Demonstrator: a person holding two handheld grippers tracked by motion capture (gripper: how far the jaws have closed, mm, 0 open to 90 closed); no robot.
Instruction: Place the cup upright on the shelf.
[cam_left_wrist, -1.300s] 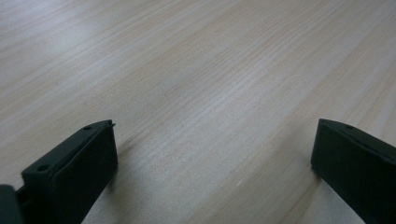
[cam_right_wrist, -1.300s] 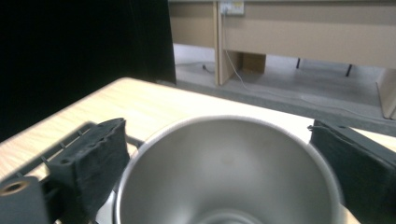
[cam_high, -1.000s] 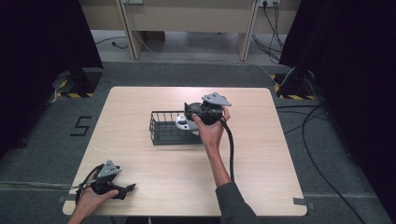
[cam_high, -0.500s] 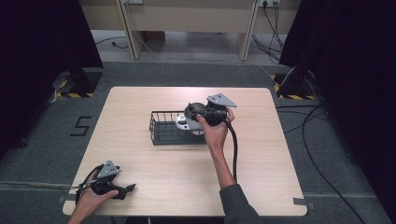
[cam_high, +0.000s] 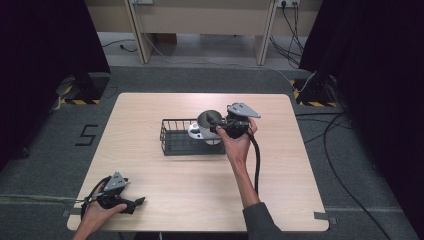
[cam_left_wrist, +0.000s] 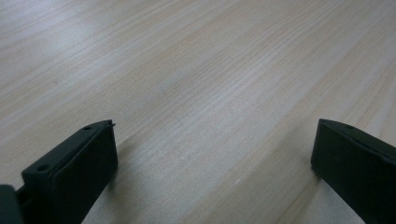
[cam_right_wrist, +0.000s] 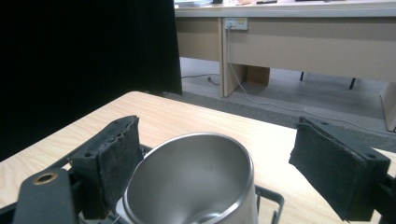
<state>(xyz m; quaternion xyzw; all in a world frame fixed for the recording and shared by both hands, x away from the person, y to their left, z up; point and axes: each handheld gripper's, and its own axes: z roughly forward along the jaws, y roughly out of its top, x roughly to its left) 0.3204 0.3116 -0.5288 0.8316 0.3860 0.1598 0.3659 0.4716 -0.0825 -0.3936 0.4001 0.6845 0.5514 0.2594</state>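
Right gripper view: the right claw (cam_right_wrist: 233, 177) is seen spread wide, its padded jaws standing either side of a steel cup (cam_right_wrist: 191, 182) without a firm squeeze; the left pad lies at or against the cup wall, the right pad is well clear. In the high view the cup (cam_high: 207, 120) is held over the right end of a black wire basket (cam_high: 175, 136) on the desk (cam_high: 280, 170), just above something white (cam_high: 196, 134) lying in the basket.

Handling, as judged: the cup is thin polished metal, so light and stiff but slippery; dents are more likely than breakage. Best hold is judged to be across the wall just below the rim, one pad inside and one outside, or across the full body where the pads get most contact.

The left claw (cam_left_wrist: 210, 163) is seen spread open over bare desk, nothing between its jaws; in the high view it (cam_high: 131, 202) rests near the front left corner.

Not made out: the cup's base and any handle, cut off below the frame; the identity of the white thing; whether the cup is resting on anything.
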